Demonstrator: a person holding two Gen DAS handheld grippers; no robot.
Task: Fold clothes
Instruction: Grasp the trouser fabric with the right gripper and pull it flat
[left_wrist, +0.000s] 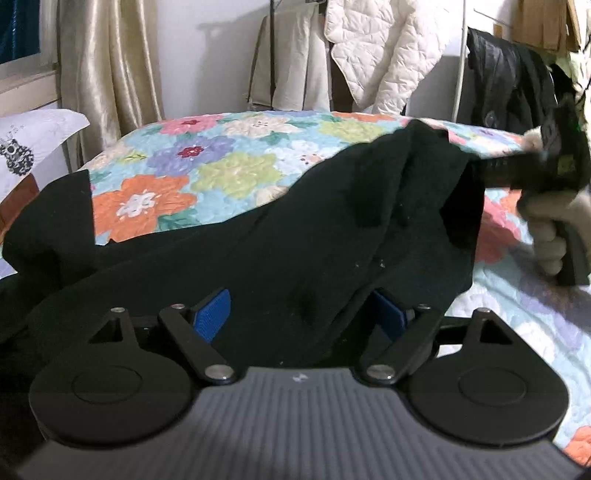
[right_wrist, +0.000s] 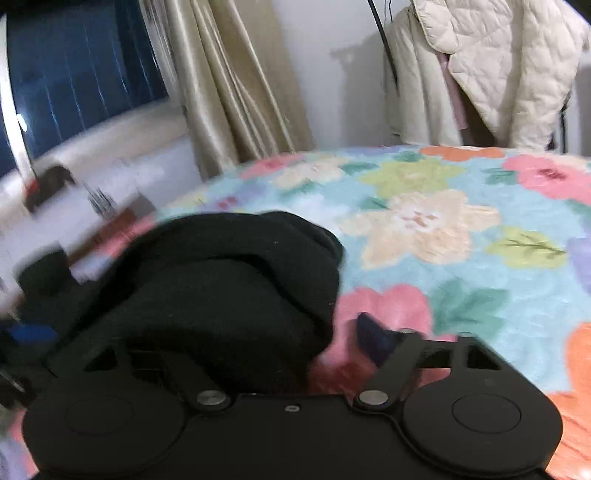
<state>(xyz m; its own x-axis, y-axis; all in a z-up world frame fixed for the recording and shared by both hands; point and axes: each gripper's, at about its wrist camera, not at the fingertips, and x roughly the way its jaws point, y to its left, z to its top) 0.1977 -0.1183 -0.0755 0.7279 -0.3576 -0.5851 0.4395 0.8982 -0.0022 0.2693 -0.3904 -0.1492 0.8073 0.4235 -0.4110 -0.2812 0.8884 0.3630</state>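
Observation:
A black garment (left_wrist: 280, 236) is lifted over the floral quilt (left_wrist: 229, 166) on the bed. My left gripper (left_wrist: 299, 314) is shut on its near edge; the cloth drapes between the blue pads (left_wrist: 212, 314) and hides the tips. In the left wrist view my right gripper (left_wrist: 491, 166), held by a gloved hand (left_wrist: 554, 236), is shut on the garment's far corner and holds it up at the right. In the blurred right wrist view the black cloth (right_wrist: 236, 288) bunches over that gripper (right_wrist: 317, 339), above the quilt (right_wrist: 461, 229).
A pillow (left_wrist: 33, 147) lies at the bed's left. Gold curtains (left_wrist: 107, 62) hang behind. A quilted cream jacket (left_wrist: 380, 48) and dark clothes (left_wrist: 513, 85) hang on a rack behind the bed. A window (right_wrist: 74, 81) is at the left.

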